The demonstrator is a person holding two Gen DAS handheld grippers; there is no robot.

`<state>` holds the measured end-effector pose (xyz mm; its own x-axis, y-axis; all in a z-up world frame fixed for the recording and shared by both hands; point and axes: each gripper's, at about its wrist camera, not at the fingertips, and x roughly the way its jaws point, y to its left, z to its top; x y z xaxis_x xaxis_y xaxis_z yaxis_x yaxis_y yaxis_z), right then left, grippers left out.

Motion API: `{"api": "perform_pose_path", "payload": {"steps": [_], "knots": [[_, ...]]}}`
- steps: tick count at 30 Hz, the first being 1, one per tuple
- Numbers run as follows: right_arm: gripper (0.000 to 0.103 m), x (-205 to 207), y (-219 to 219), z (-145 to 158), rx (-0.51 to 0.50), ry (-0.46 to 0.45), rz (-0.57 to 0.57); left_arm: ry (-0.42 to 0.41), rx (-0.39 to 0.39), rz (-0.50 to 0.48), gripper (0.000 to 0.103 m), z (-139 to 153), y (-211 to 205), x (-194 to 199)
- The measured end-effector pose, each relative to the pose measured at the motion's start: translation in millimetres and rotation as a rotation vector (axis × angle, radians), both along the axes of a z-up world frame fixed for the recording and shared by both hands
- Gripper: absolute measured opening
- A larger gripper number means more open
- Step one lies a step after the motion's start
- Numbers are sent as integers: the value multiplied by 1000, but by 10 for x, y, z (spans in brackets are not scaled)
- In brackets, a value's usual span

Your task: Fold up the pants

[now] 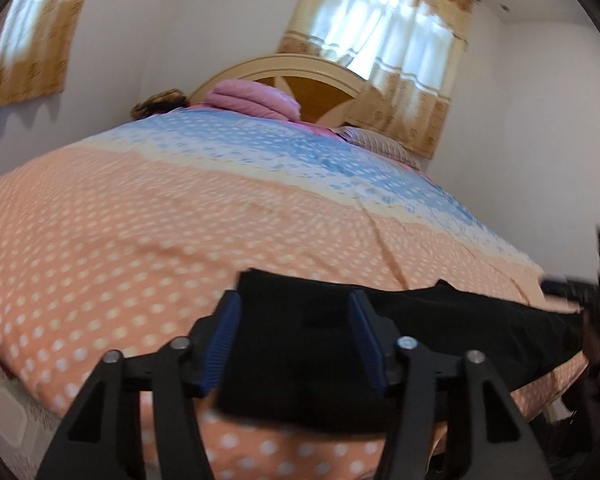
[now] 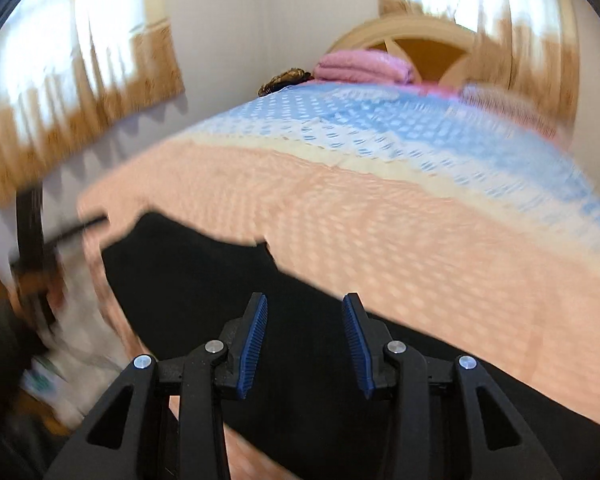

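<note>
left wrist view: left gripper had its jaws spread wide, nothing pinched, hovering at the near edge of the bed. black pants lay flat along that near edge, one end reaching under/between the blue pads, rest running off toward the right corner. can't tell if pads touched cloth. frame was motion-blurred. risk imo: pants sat right on the edge, part looked to hang over, so a sloppy grab w/ one layer only could drag the whole thing off the bed; dark fabric hid seams so picking the wrong layer was likely.

right wrist view: right gripper also spread apart, holding nothing, above the pants near the near edge; cloth stretched away to the left corner. heavy blur, so fast motion, chance of overshoot and bunching the cloth or snagging the bedspread along w/ it. if both claws closed out of sync the fold would skew.

containers: none seen in either view. only folded pink bedding by the headboard, far edge, well apart from pants.
</note>
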<state>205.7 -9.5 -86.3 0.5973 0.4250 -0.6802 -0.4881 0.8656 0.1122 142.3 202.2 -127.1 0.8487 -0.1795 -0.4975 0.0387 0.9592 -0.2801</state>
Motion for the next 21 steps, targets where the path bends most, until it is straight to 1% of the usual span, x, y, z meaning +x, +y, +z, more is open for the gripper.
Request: {"api": "perform_pose_path", "payload": {"steps": [1,3,5,6,8,10,11,12,13,15,17,18,19,21], "knots": [[41,198,125,-31,29,39,6,3,13,-12,59,-20,-64,43],[41,436,256,-126,50,100,-2,15,40,-20,59,-62,-163,101],[41,749,399,-312,87,210,-19,17,64,-30,60,-98,-230,122],[41,897,463,-426,120,267,-26,16,84,-29,60,-115,-255,114],[41,1095,543,-600,183,366,-21,26,124,-22,62,-187,-264,111],[41,1236,609,-775,231,469,0,36,130,-19,62,-242,-265,103],[39,1272,676,-877,233,513,11,42,127,-19,62,-277,-244,104],[21,1266,717,-912,228,521,21,51,122,-16,62,-313,-220,106],[12,1223,779,-919,205,509,38,56,117,-13,62,-338,-206,100],[6,1196,832,-864,170,466,35,55,105,-9,62,-364,-182,87],[4,1197,843,-736,163,391,12,50,121,-3,69,-385,-192,82],[4,1216,847,-696,158,362,3,51,132,-5,69,-407,-220,80],[4,1271,854,-711,135,349,-26,49,151,-5,69,-426,-243,85],[4,1352,869,-835,116,386,-58,39,184,3,69,-446,-288,87]]}}
